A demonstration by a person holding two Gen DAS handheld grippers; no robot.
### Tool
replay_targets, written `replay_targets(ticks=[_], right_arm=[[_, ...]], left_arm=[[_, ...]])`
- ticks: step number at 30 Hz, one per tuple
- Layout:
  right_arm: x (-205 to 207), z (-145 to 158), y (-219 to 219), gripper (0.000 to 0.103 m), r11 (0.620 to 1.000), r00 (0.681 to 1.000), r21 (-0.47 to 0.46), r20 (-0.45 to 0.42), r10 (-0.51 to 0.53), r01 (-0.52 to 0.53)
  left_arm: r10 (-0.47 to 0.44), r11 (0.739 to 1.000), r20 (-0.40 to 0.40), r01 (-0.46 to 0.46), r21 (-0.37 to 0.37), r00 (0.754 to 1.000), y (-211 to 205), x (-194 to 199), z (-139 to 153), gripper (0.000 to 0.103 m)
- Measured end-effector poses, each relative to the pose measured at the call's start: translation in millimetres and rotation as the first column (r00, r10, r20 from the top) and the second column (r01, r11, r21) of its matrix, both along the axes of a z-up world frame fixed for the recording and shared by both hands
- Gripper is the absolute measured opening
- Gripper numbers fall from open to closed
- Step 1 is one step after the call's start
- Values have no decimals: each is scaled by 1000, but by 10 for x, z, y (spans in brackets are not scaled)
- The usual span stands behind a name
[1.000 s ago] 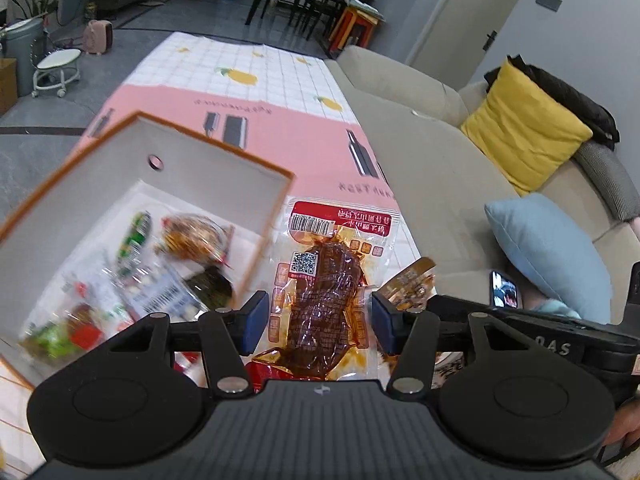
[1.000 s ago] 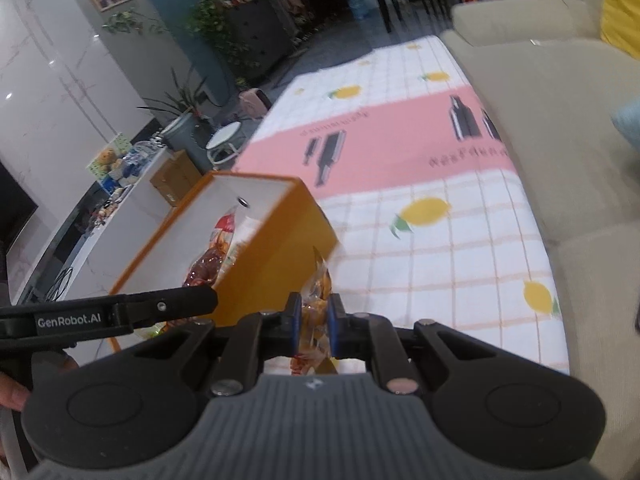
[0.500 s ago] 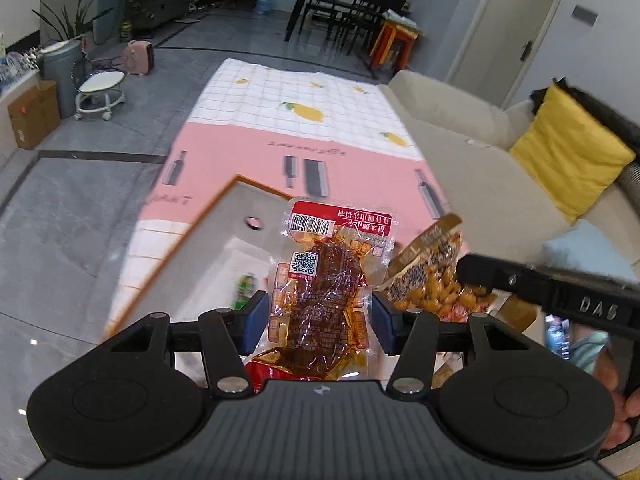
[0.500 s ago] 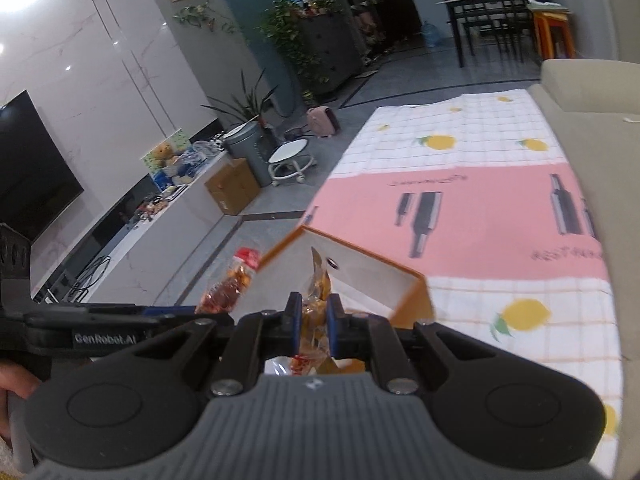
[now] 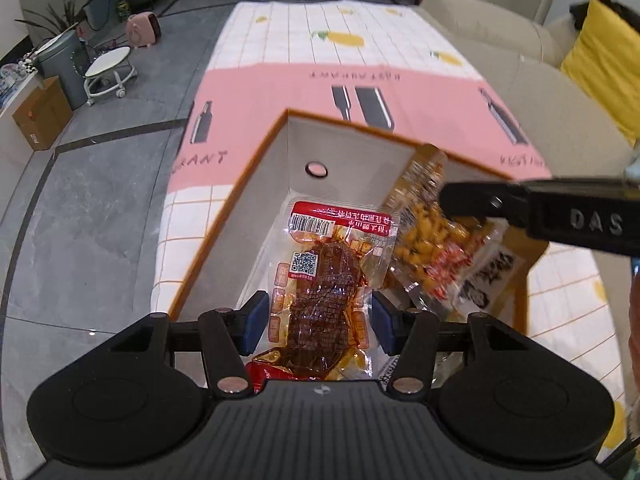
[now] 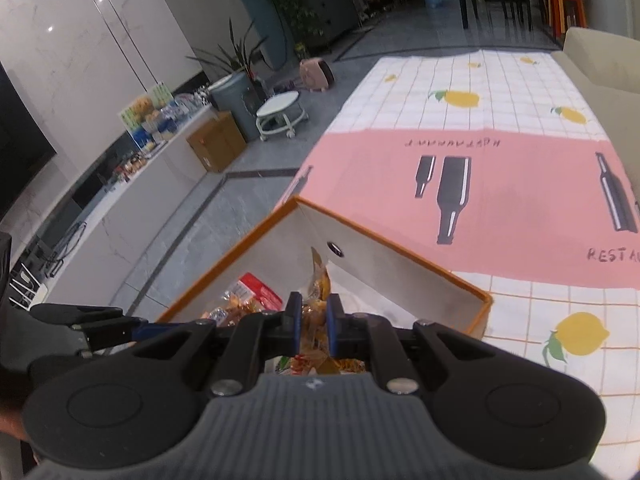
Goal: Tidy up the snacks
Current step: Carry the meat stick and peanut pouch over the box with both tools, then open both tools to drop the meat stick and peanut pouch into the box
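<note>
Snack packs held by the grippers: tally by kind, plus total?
Red-label meat pack, in left gripper: 1
Yellow-snack pack, in right gripper: 1
Total held: 2
Both hang over the orange box.

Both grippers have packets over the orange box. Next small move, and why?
Probably open both. The left gripper grips the meat packet and the right gripper the yellow snack bag, both over the box's open top, so they should drop in.
</note>
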State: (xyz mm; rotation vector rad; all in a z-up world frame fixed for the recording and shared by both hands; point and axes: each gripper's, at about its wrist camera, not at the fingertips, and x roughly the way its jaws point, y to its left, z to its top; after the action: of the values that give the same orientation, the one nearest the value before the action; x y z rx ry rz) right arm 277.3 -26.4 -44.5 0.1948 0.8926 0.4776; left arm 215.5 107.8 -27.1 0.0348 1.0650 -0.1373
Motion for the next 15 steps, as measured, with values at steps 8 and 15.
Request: replay_targets(ticks=[8, 15], right_arm=[[186, -315, 151, 8, 998, 999, -59, -49, 11, -14], [226, -392, 144, 16, 995, 998, -96, -70, 7, -14]], left_arm=[[-20, 998, -53, 22, 51, 998, -39, 85, -235, 62], [2, 997, -84, 4, 74, 996, -4, 123, -346, 67]])
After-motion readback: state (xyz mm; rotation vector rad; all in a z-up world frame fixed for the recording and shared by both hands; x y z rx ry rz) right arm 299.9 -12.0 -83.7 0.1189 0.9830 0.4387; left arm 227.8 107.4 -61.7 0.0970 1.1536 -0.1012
